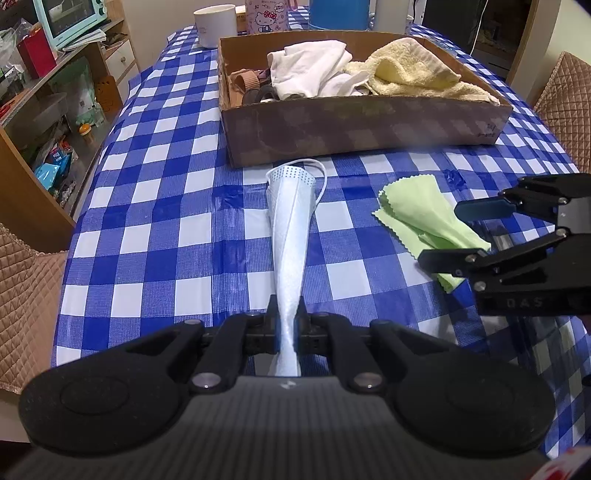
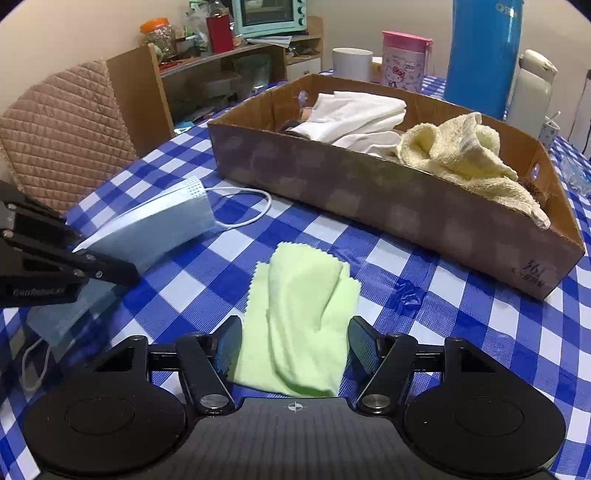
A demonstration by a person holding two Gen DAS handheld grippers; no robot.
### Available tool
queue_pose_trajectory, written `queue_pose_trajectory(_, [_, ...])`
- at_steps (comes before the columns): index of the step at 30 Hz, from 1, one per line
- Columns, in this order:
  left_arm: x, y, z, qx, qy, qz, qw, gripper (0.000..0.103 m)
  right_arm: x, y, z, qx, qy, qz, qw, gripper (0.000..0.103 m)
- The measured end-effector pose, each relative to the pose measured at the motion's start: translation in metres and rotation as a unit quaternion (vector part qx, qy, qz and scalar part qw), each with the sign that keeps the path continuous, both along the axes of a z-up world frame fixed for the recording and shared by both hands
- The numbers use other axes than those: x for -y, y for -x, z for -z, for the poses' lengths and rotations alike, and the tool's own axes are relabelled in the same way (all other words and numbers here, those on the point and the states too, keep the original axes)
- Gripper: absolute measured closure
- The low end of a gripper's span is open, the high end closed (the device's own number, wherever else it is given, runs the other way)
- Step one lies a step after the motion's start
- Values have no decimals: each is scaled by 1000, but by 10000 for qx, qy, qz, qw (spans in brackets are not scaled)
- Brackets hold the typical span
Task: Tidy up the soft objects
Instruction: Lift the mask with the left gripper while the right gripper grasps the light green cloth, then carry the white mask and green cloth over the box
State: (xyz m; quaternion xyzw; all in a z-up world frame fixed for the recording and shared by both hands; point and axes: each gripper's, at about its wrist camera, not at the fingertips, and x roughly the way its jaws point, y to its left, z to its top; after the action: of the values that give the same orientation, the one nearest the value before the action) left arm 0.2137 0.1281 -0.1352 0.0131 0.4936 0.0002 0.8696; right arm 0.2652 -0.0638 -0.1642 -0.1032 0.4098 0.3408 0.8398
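**Face mask pinched on the left, green cloth between spread fingers on the right**

The left gripper [image 1: 287,325] had its fingers clamped tight on one end of a pale blue face mask [image 1: 290,229], which stretched away from them across the counter [image 1: 155,206] toward the cardboard box [image 1: 354,125], its white ear loop [image 2: 251,206] curling beside the far end. The right gripper [image 2: 295,343] stood with its fingers spread apart – a crumpled light green cloth [image 2: 306,295] lay between them on the checked tablecloth, and neither pad visibly pressed it. The cloth sat just right of the mask and in front of the box's near wall. Inside the box lay a white cloth [image 1: 310,66] and a yellow towel [image 1: 410,70], bunched side by side. Behind the box stood a white mug [image 1: 216,24], a pink cartoon-printed container [image 2: 404,61] and a tall blue flask [image 2: 484,55].
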Motion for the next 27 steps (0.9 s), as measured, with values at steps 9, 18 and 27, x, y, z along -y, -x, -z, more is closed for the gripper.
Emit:
queue_pose_trajectory(9, [1,-1,0,-15,2,-3,10000,97,15,-6,-3,51,40,191,9998,86])
queue_pose_trajectory(18, [4,5,-5,28,-23,2,10000,97,18,6,-6,49,55,113,9999,99])
queue_pose_trajectory(27, [6,17,-20,207,-40,4,9998,98,35,16,-29,-18,-393,226,9990,99])
